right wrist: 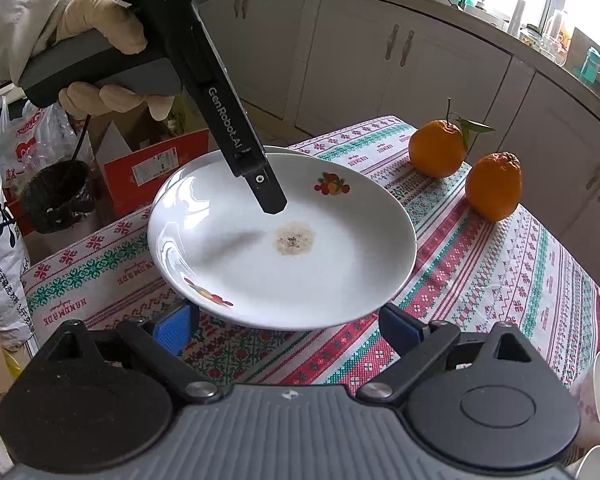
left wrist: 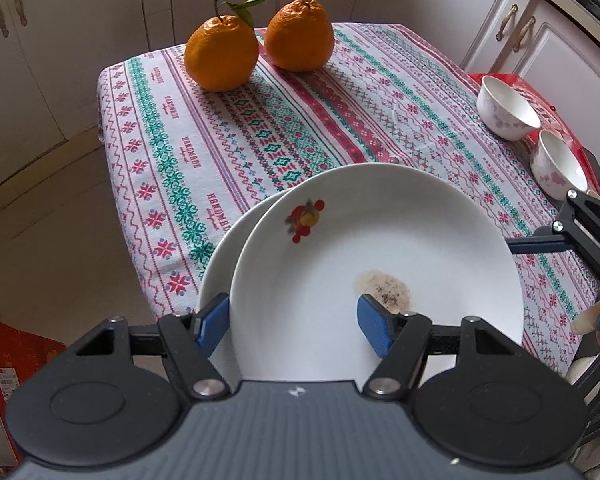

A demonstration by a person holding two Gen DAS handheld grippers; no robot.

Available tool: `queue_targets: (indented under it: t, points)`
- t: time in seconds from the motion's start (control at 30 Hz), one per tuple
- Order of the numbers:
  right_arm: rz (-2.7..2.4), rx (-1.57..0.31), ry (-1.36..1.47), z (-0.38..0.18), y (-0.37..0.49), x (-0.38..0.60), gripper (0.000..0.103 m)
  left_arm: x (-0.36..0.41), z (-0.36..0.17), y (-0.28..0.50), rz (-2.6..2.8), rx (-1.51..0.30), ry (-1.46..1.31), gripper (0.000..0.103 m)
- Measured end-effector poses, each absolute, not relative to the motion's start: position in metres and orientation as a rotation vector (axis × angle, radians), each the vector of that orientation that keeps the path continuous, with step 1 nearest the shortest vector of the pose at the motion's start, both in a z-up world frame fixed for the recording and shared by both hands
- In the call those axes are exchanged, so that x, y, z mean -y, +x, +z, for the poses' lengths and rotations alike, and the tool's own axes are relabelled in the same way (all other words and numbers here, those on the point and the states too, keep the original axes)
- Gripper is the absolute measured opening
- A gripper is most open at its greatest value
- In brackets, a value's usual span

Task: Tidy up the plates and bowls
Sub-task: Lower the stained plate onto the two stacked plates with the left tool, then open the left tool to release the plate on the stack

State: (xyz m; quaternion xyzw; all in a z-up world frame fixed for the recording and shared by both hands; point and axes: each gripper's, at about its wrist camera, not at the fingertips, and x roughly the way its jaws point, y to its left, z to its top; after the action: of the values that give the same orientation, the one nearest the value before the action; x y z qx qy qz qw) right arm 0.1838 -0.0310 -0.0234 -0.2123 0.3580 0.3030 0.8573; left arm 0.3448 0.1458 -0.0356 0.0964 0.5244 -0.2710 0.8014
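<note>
A small desk (left wrist: 188, 128) stands in a kitchen, covered by a cloth (right wrist: 500, 272) woven in bands of red, green and white with the word "HANDMADE" repeated along it. Cream cabinets (right wrist: 380, 60) with curved handles run behind it, and a counter above them carries jars and bottles beneath a bright window. On the floor beside the desk sit a red carton (right wrist: 156, 168), a black-lined bin (right wrist: 56, 196) and printed plastic bags.

Two oranges (left wrist: 260, 42) rest near the far edge of the cloth, one with a stem and leaves. Two white bowls (left wrist: 532, 136) with pink flowers sit at the right edge on something red.

The top plate (left wrist: 372, 272), white with small fruit prints and a brownish speckled stain at its centre, lies partly over a second plate (left wrist: 220, 272) near the front edge of the desk. The left gripper (left wrist: 292, 320), held in a gloved hand (right wrist: 100, 40), points steeply down with its fingers set either side of the top plate's rim, one blue pad inside the dish and one outside; whether the pads actually press the rim I cannot tell. The right gripper (right wrist: 288, 328) hovers just in front of the plates with its fingers spread wide and nothing between them.
</note>
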Motion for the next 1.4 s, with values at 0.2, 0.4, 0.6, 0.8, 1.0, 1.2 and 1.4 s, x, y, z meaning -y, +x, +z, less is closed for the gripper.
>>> queue_targets:
  t: [0.2, 0.4, 0.6, 0.8, 1.0, 1.2, 1.4]
  points:
    - [0.637, -0.750, -0.450, -0.026, 0.186, 0.030, 0.099, -0.146, -0.033, 0.345, -0.578, -1.115, 0.219, 0.069]
    - [0.645, -0.743, -0.452, -0.026, 0.186, 0.030, 0.099, -0.147, -0.029, 0.346, -0.574, -1.107, 0.228, 0.071]
    - [0.629, -0.737, -0.456, -0.025, 0.182, 0.033, 0.103, -0.145, -0.029, 0.345, -0.565, -1.099, 0.238, 0.073]
    - [0.608, -0.735, -0.442, -0.021, 0.178, 0.042, 0.103, -0.146, -0.026, 0.343, -0.543, -1.075, 0.244, 0.078]
    - [0.591, -0.734, -0.446, -0.019, 0.169, 0.053, 0.103, -0.148, -0.026, 0.342, -0.513, -1.057, 0.242, 0.080]
    - [0.539, -0.747, -0.435, -0.014, 0.165, 0.068, 0.103, -0.134, -0.017, 0.322, -0.500, -0.980, 0.301, 0.081]
    - [0.496, -0.754, -0.414, -0.013, 0.160, 0.082, 0.103, -0.108, -0.009, 0.279, -0.493, -0.861, 0.362, 0.086]
